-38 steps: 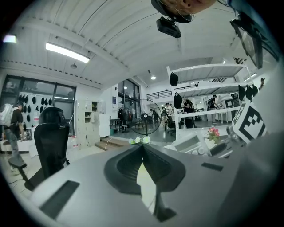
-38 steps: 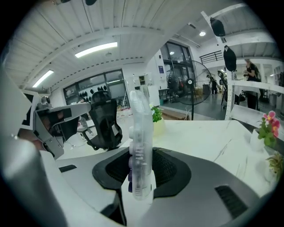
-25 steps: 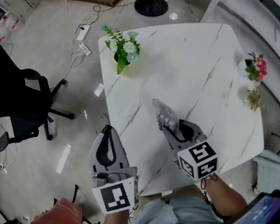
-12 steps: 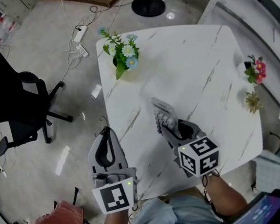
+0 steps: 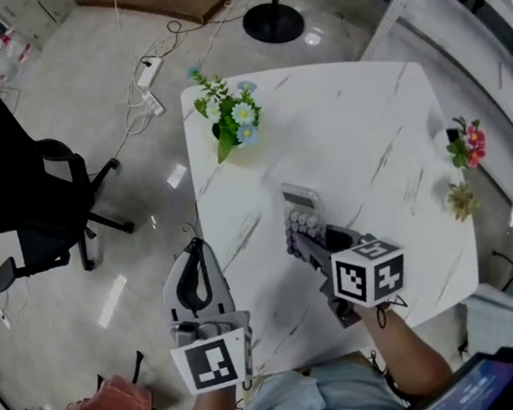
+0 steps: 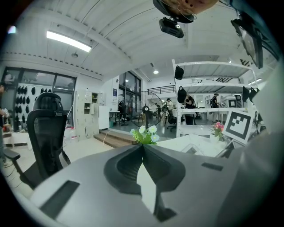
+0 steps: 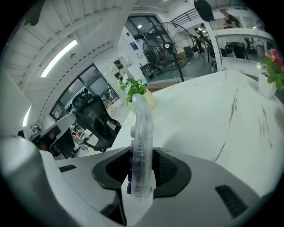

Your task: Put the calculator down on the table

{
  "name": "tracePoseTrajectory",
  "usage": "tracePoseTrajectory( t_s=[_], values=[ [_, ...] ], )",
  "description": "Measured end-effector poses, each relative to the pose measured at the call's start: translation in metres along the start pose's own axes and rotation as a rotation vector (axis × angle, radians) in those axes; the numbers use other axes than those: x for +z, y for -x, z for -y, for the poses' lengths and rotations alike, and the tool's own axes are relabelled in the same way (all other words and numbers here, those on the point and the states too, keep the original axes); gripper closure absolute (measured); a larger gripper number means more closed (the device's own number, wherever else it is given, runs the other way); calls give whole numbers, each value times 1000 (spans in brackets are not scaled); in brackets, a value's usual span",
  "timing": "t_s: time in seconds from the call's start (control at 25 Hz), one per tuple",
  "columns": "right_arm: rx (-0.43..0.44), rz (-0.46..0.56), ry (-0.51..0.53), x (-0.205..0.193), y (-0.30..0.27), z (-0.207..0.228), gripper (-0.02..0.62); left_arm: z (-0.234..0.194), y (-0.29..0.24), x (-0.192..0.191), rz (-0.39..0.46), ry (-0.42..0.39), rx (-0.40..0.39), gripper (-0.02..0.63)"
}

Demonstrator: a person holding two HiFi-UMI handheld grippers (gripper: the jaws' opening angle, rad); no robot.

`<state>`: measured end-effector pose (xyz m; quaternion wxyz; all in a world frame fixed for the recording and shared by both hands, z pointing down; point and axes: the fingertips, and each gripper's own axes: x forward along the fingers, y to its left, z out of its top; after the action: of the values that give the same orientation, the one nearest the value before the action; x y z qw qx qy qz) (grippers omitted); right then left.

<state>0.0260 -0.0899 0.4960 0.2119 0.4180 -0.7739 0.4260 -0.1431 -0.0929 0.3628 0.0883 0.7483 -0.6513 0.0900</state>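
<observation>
The calculator (image 5: 301,208) is clear plastic with rows of pale buttons. My right gripper (image 5: 305,240) is shut on its near end and holds it just above the middle of the white marble table (image 5: 350,129). In the right gripper view the calculator (image 7: 141,128) stands edge-on between the jaws of the right gripper (image 7: 141,173) and points out over the tabletop. My left gripper (image 5: 196,247) hangs beside the table's left edge with its jaws shut and nothing in them. Its own view shows the left gripper (image 6: 143,147) with its tips meeting.
A pot of white and blue flowers (image 5: 229,113) stands at the table's far left corner. Two small flower vases (image 5: 464,144) sit at the right edge. A black office chair (image 5: 17,186) and floor cables are to the left, a lamp base (image 5: 273,22) beyond, and white shelving to the right.
My right gripper has rolled about its own axis, so its marker cube now shows another face. The calculator has turned flatter over the table and sunk slightly. The left gripper has stayed in place.
</observation>
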Motion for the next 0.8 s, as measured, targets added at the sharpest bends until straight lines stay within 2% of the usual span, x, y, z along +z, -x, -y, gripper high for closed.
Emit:
tracePoseTrajectory(
  t_s=[0.32,0.8],
  values=[
    [42,-19,-103,3,-13,6,433,-6,-9,-3,-18,20,-6,598],
    [31,-22,-91,1,-22,17,411,-12,-21,-8,-42,26,5,598]
  ],
)
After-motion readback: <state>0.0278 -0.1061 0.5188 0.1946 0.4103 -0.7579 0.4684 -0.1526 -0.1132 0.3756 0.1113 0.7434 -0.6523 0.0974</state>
